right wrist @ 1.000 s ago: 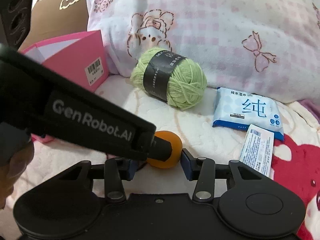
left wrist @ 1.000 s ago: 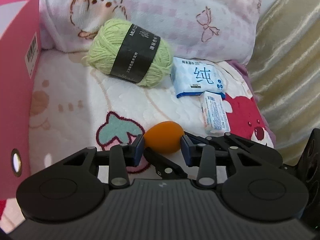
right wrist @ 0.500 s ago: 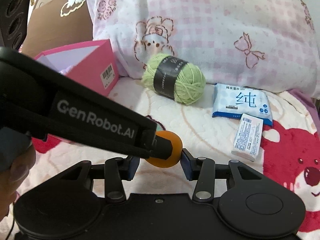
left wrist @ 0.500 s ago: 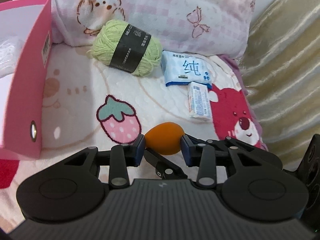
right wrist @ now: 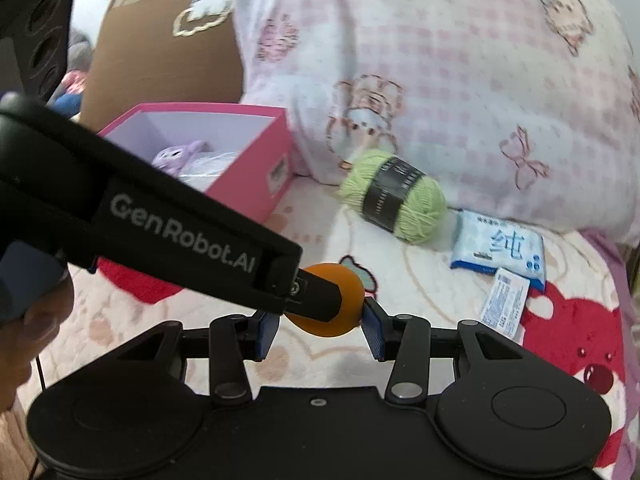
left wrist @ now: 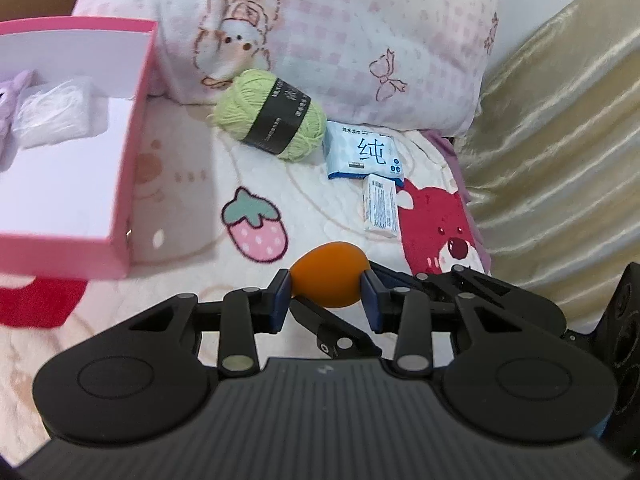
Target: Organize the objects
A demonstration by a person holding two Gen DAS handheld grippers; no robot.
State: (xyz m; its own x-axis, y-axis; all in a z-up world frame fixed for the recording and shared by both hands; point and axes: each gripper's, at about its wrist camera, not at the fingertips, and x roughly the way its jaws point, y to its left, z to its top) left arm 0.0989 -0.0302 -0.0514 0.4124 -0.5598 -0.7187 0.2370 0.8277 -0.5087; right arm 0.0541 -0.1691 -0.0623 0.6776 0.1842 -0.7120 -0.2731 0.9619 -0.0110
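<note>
An orange egg-shaped sponge hangs above the cartoon-print blanket, and both grippers grip it together. My left gripper is shut on it, a blue pad pressed to each side. In the right wrist view my right gripper is shut on the same sponge from below, while the left gripper's black finger crosses in from the left and hides the sponge's left part. The open pink box stands to the left. It holds a purple plush and a white bundle.
A green yarn ball with a black band lies against the pink checked pillow. A blue-white wipes pack and a small white packet lie to its right. Gold fabric borders the right side. A hand shows at the left.
Both grippers have risen together with the orange sponge, still gripped. The blanket's objects look smaller and farther, and the inside of the pink box has come into view.
</note>
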